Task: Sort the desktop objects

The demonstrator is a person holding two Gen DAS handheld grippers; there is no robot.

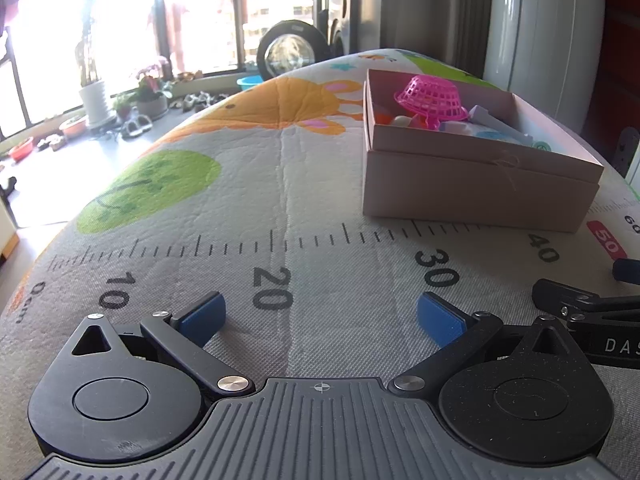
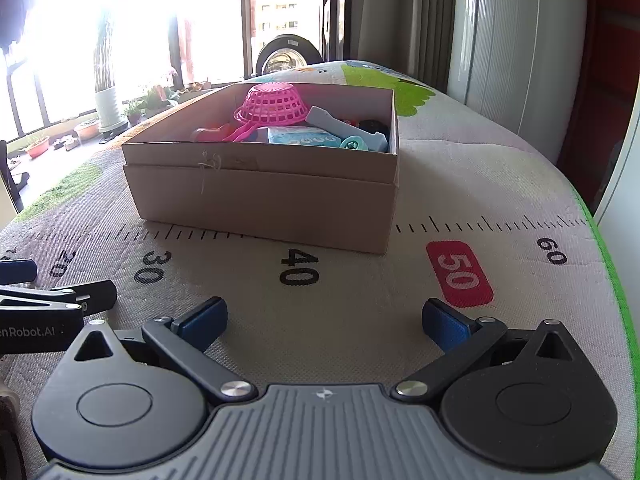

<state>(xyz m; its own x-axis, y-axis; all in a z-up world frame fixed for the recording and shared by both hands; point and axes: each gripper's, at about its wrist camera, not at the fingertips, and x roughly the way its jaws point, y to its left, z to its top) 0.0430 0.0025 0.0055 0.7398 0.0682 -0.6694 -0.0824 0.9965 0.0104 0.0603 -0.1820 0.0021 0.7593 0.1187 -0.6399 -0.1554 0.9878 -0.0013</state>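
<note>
A tan cardboard box (image 2: 264, 204) stands on the printed mat ahead of both grippers; it also shows in the left wrist view (image 1: 476, 188). In it lie an upturned pink plastic basket (image 2: 274, 105), also visible in the left wrist view (image 1: 434, 98), a light blue packet (image 2: 304, 135), a teal ring (image 2: 354, 145), an orange piece (image 2: 210, 133) and other small items. My left gripper (image 1: 320, 318) is open and empty, low over the mat near the 20 mark. My right gripper (image 2: 325, 320) is open and empty near the 40 mark, short of the box.
The mat (image 2: 460, 184) has a printed ruler along it and a green edge at the right (image 2: 618, 280). Each gripper shows at the edge of the other's view: the right one (image 1: 588, 312) and the left one (image 2: 48, 308). Windows, plant pots and a white appliance stand beyond.
</note>
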